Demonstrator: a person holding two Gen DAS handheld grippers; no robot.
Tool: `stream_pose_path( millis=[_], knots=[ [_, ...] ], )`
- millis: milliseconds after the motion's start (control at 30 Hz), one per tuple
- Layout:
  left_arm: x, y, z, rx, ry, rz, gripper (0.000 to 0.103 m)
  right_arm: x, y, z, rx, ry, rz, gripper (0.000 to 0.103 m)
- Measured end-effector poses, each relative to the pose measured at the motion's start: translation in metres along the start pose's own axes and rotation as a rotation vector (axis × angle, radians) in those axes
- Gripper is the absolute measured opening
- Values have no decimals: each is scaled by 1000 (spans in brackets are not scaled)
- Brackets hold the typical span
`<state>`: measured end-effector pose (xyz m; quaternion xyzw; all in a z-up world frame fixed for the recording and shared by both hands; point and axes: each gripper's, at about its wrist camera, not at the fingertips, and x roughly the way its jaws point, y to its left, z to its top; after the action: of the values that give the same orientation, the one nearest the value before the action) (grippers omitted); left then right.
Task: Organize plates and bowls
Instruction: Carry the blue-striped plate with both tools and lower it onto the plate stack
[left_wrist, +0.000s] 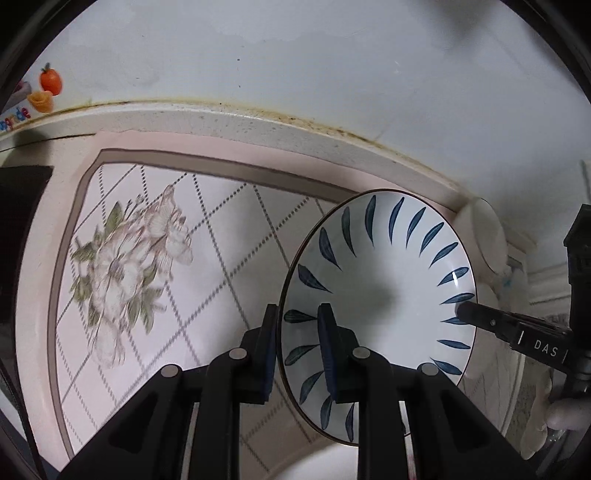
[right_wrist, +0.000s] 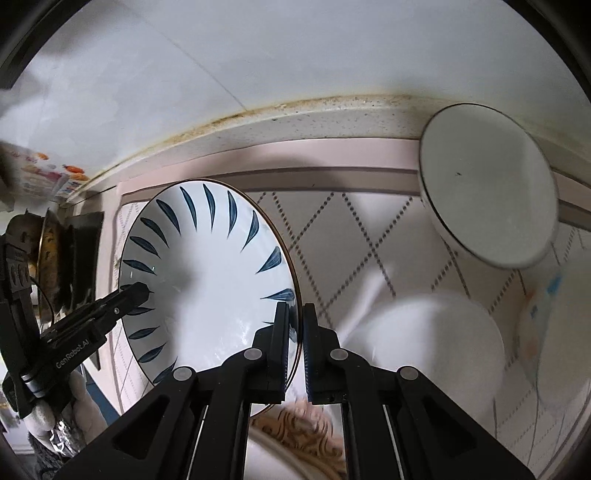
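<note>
1. Blue-leaf plate (left_wrist: 384, 295) is clamped at opposite rims: left gripper (left_wrist: 301, 354) and right gripper (right_wrist: 297, 350), fingers narrow on it.
2. White bowl (right_wrist: 487, 184) sits beyond the right fingers, on the floral counter (left_wrist: 166, 258).

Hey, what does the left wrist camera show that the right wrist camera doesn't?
Only the left wrist view shows the flower print on the mat.

Only the right wrist view shows the white bowl with the dark rim, a blurred white dish below it, and a patterned dish at the bottom.

Both show the leaf-pattern plate with the left gripper and right gripper shut on opposite rims.
</note>
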<state>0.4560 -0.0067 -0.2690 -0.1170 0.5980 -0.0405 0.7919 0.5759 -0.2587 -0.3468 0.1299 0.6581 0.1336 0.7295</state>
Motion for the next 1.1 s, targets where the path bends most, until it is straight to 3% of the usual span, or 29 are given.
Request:
stream_pose_path(
  millis=[300, 633, 1100],
  knots=[
    [-37, -10, -75, 50, 21, -8, 18, -44, 12, -87, 0, -1, -1, 7],
    [-23, -14, -144, 93, 86, 2, 18, -45, -4, -183, 31, 34, -13, 7],
    [8, -7, -173, 121, 129, 47, 19, -2, -17, -233, 50, 98, -13, 7]
  ],
)
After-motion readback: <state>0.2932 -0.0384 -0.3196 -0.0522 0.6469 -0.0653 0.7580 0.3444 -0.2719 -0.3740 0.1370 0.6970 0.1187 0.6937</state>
